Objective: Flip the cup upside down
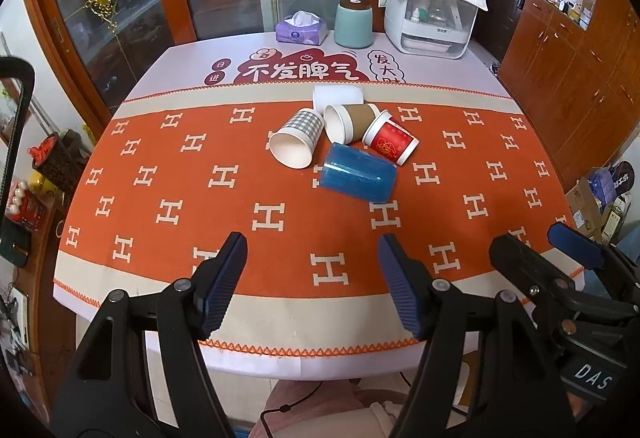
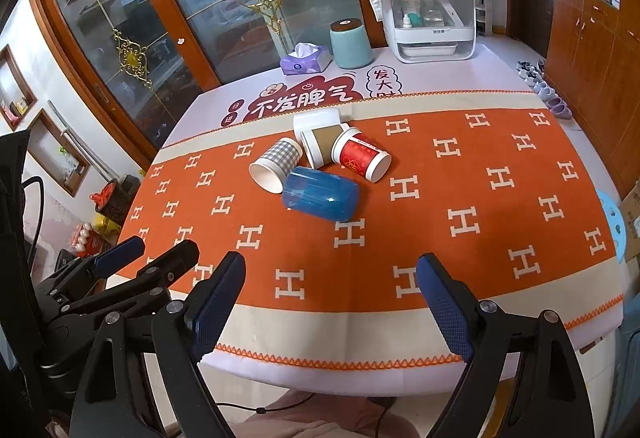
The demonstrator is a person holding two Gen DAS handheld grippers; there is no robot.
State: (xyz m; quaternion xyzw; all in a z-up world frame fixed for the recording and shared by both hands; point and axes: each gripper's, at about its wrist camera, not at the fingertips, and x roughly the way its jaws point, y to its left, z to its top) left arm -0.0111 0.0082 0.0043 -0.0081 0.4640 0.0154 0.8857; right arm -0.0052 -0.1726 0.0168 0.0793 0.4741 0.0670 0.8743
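With the left gripper (image 1: 312,278) and right gripper (image 2: 330,302) both spread and empty at the table's near edge, the translucent blue plastic cup (image 1: 357,177) lying sideways mid-surface against paper cups could roll if nudged

Left wrist view. Orange cloth (image 1: 168,173) with white H marks covers the table. Five cups lie on their sides in a touching cluster: blue cup (image 1: 357,177) nearest, checked cup (image 1: 297,142), brown cup (image 1: 349,121), red cup (image 1: 391,137), white cup (image 1: 338,97) farthest. Left gripper (image 1: 312,258) hangs over the near edge, jaws apart, empty. Right gripper (image 1: 560,250) beside it, jaws apart. Far side: tissue box (image 1: 301,29), green jar (image 1: 353,22), white appliance (image 1: 432,17).
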